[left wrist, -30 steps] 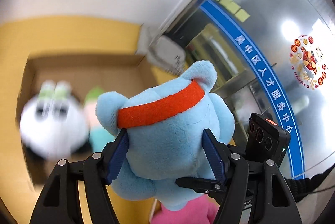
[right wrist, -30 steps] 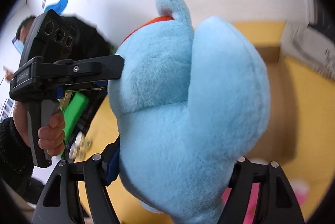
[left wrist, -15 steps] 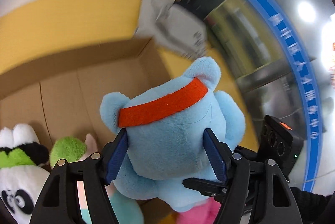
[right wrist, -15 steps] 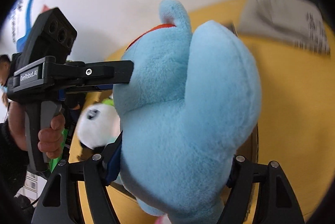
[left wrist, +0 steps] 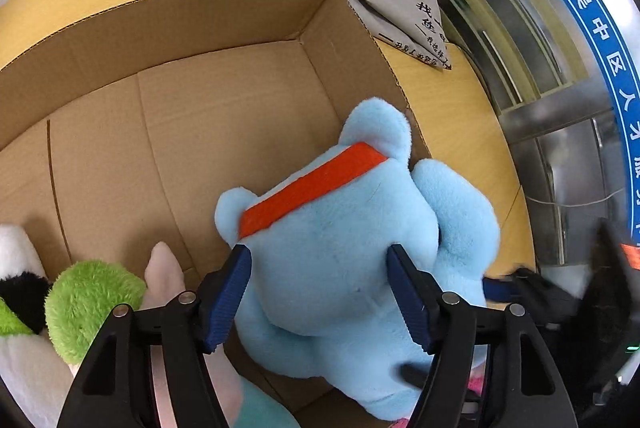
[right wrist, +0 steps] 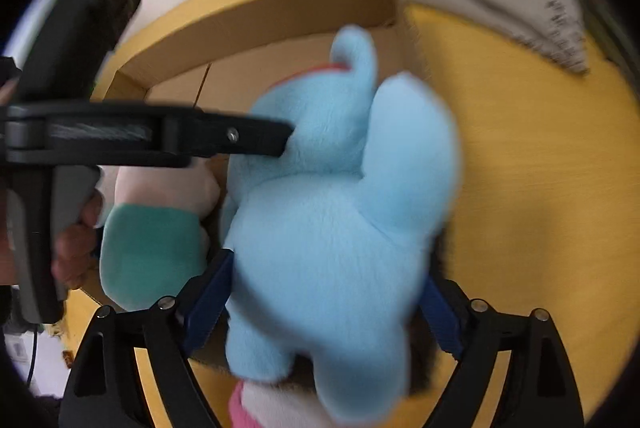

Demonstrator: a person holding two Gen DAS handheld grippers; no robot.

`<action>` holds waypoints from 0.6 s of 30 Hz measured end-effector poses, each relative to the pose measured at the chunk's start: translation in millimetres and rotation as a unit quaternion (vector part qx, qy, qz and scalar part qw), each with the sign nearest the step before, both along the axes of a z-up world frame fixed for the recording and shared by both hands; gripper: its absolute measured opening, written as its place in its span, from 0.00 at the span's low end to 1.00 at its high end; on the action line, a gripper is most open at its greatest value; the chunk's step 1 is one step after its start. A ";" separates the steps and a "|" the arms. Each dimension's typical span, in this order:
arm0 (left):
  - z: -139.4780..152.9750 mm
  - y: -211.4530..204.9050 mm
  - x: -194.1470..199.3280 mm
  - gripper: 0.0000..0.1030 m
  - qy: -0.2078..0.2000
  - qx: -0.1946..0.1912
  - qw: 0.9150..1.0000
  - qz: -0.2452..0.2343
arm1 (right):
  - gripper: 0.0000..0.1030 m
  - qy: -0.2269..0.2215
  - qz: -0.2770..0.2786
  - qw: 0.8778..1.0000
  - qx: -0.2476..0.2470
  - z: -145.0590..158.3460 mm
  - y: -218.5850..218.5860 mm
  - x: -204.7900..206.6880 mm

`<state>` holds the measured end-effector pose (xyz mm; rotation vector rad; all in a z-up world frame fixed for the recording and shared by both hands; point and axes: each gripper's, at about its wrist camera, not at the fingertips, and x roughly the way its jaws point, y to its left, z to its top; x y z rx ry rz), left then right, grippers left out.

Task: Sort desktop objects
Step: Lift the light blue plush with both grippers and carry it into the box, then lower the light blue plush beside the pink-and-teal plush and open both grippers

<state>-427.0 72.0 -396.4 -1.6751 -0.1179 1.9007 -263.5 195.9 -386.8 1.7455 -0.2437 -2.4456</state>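
Left gripper [left wrist: 320, 298] clamps the blue plush [left wrist: 352, 240] over the cardboard box [left wrist: 240, 16] (right gripper [right wrist: 320, 308] jaws opening around it).

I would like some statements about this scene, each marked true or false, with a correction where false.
1. The blue plush toy wears an orange-red headband. True.
2. The cardboard box is closed with a lid. False: it is open on top.
3. A green and white plush lies inside the box. True.
4. The desk is grey metal. False: it is yellow wood.
5. The left tool has the blue plush toy between its fingers. True.
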 end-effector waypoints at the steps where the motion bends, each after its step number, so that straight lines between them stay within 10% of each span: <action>1: -1.5 1.9 -1.0 0.78 0.001 -0.003 1.000 -0.001 | 0.85 0.021 -0.003 1.000 0.014 13.0 3.5 5.6; 3: -3.2 4.5 -3.5 0.80 0.001 -0.006 1.000 0.001 | 0.75 0.044 0.003 0.999 0.026 33.8 14.9 13.1; 5: -2.8 5.5 -4.6 0.80 0.001 -0.007 1.000 0.001 | 0.34 0.035 0.031 0.998 0.031 29.8 11.7 19.5; 18: -4.9 1.2 -4.3 0.90 0.035 -0.025 0.999 0.000 | 0.31 -0.002 0.041 0.999 -0.002 -19.3 21.7 18.8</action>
